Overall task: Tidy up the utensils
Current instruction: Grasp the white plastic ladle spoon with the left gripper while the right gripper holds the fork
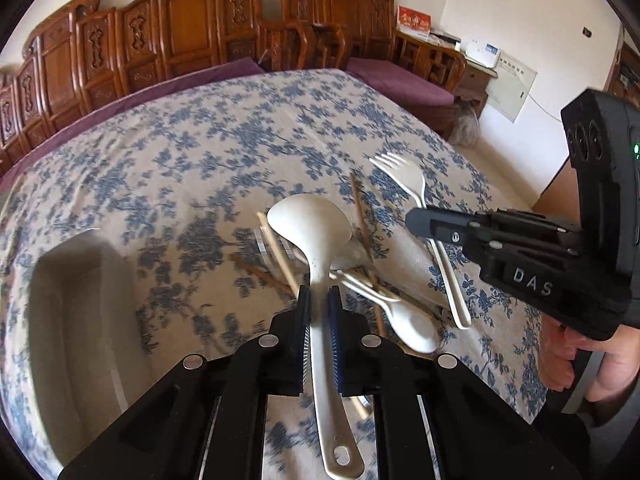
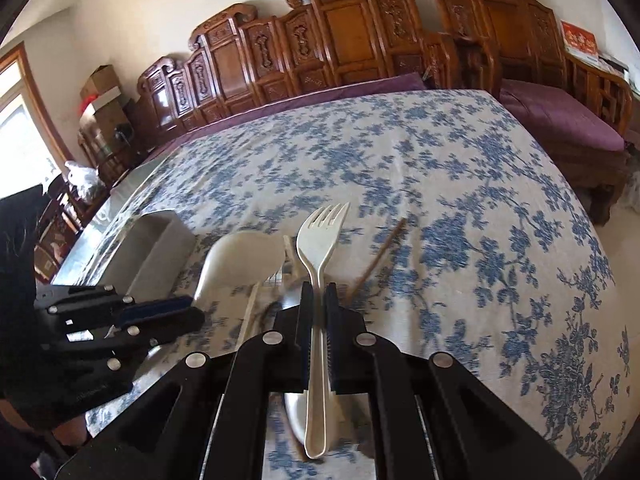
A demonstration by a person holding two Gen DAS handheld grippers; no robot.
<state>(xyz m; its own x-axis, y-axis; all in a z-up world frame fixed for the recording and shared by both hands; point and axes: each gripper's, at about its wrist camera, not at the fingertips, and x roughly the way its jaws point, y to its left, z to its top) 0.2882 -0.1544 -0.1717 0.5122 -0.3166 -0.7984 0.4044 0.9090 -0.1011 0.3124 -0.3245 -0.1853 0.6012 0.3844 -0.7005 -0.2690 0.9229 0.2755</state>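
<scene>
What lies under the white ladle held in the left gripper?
Under the white ladle, held by the left gripper: wooden chopsticks, a white spoon and the floral tablecloth. The ladle's bowl covers whatever lies directly beneath.

Pile of utensils behind white ladle: motion-blurred, pieces overlap, count unclear. Ladle handle end cut by near edge. White tray at left: blurred, near end off frame. Right view: spoon under white fork mostly hidden by gripper body
</scene>
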